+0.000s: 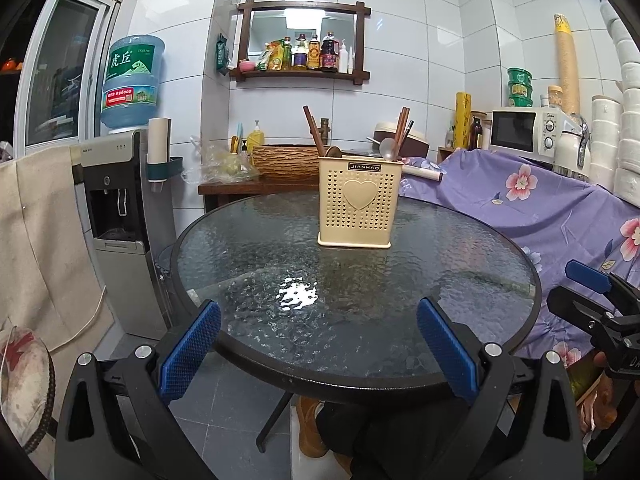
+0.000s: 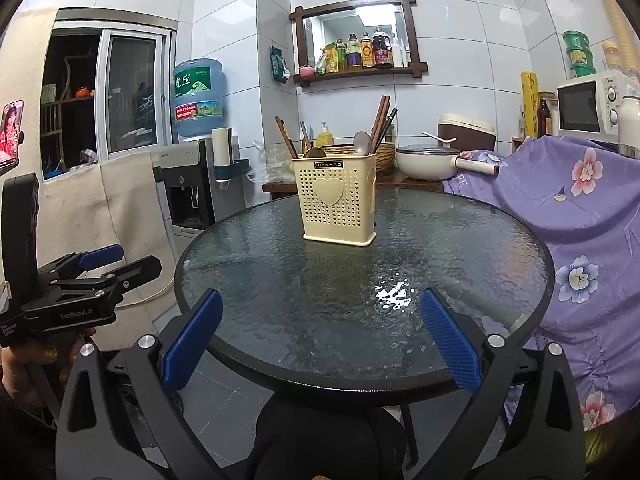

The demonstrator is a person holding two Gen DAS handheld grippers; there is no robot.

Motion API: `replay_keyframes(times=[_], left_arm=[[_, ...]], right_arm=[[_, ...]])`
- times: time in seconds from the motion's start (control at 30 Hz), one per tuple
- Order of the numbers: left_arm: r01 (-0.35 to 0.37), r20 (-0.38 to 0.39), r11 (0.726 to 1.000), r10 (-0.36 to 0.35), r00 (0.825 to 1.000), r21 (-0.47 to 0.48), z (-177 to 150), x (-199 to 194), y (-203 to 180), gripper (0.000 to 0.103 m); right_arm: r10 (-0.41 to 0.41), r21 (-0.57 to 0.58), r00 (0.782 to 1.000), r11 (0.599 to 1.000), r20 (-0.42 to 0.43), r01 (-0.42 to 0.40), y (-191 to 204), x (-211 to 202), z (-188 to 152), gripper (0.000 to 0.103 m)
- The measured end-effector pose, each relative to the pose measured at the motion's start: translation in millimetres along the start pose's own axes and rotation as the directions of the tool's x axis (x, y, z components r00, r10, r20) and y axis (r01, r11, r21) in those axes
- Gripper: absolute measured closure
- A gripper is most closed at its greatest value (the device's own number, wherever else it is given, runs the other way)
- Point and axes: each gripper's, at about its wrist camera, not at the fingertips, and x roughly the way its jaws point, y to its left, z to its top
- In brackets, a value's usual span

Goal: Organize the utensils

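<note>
- left gripper (image 1: 318, 312): blue pads spread wide, nothing between them, held over the near edge of the table (image 1: 248, 360).
- right gripper (image 2: 320, 312): pads likewise wide apart and empty, also over the near edge of the table; in the left view it shows at the far right edge, off the table's side.
- holder (image 1: 355, 202): cream, perforated, with a raised heart on its front and a dark "jianhao" label near the rim; it stands upright on the far half of the round glass table, well apart from both grippers.
- chopsticks (image 1: 311, 130): dark brown, upright in the holder's left part and leaning left; more chopsticks lean right out of the right part.
- spoon (image 2: 362, 143): metal, bowl up, standing in the holder's right part just beside the right-hand chopsticks.
- a round brown end pokes just above the holder's rim at the left; what it belongs to cannot be told.
- the tabletop around the holder is bare textured glass with a bright glare patch near the grippers.
- behind the table: a white pan (image 2: 426, 162) with lid on a wooden counter, a water dispenser (image 1: 120, 216) to the left, a floral purple cloth (image 1: 540, 208) to the right.
</note>
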Motion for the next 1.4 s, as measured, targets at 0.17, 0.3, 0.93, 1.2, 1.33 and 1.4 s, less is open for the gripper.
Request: replay_keyframes(times=[0.17, 0.3, 0.93, 1.2, 1.33, 1.4], left_arm=[[0.007, -0.007, 1.000, -0.007, 1.000, -0.006, -1.7, 1.7, 0.5, 0.007], [0.008, -0.011, 1.000, -0.008, 1.000, -0.011, -3.3, 2.2, 0.6, 0.007], [-0.009, -0.028, 1.000, 0.009, 1.000, -0.012, -4.4, 1.9, 2.1, 0.007], [-0.011, -0.043, 1.000, 0.010, 0.999, -0.021, -4.6, 4.6, 1.9, 0.007], [0.003, -0.049, 0.999, -0.005, 0.999, -0.048, -3.7, 5.3, 5.8, 0.007], [-0.004, -0.048, 0.999, 0.002, 0.999, -0.046, -3.1, 4.5, 5.7, 0.007]], right_arm=[[0.002, -0.001, 1.000, 1.000, -0.005, -0.002, -0.1, 0.7, -0.5, 0.006], [0.002, -0.006, 1.000, 1.000, -0.006, -0.002, 2.3, 1.6, -0.4, 0.006], [0.004, -0.003, 1.000, 1.000, -0.012, -0.004, 4.2, 1.9, -3.4, 0.006], [0.005, -0.001, 1.000, 1.000, -0.015, -0.005, 3.5, 2.0, -3.8, 0.006], [0.006, -0.003, 1.000, 1.000, -0.016, -0.006, 4.6, 1.6, -5.2, 0.006], [0.005, -0.002, 1.000, 1.000, -0.016, -0.005, 4.8, 1.8, -5.1, 0.006]])
